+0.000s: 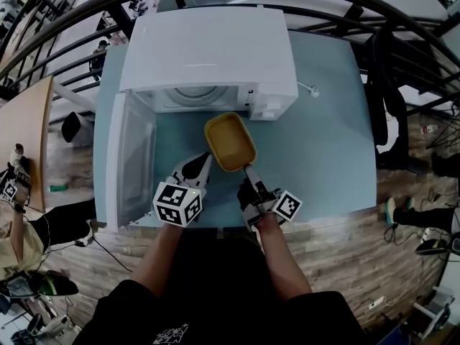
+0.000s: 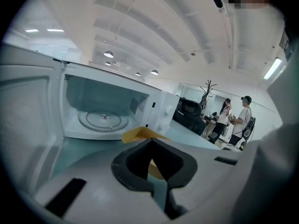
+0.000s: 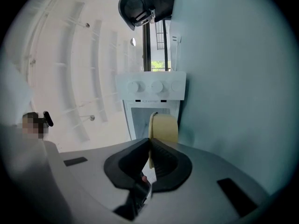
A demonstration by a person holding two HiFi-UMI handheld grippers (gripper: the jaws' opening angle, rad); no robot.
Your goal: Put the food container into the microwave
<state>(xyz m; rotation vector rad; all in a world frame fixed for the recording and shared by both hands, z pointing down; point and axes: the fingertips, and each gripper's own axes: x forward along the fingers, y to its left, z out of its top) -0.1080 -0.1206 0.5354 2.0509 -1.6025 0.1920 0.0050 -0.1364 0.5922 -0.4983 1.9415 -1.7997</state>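
A yellow food container (image 1: 230, 142) hangs tilted above the blue table, just in front of the white microwave (image 1: 208, 49), whose door (image 1: 133, 157) stands open to the left. My right gripper (image 1: 248, 171) is shut on the container's near rim, which shows as a yellow strip (image 3: 164, 127) between its jaws. My left gripper (image 1: 205, 162) is at the near left corner, shut on the container's edge (image 2: 138, 134). In the left gripper view the microwave's cavity with its glass turntable (image 2: 103, 120) lies straight ahead. The right gripper view shows the microwave's knob panel (image 3: 152, 87).
The blue table (image 1: 323, 121) ends close behind my grippers. The open door flanks the left side of the path to the cavity. Two people (image 2: 236, 118) stand far off beside black chairs. A black office chair (image 1: 388, 99) stands at the table's right.
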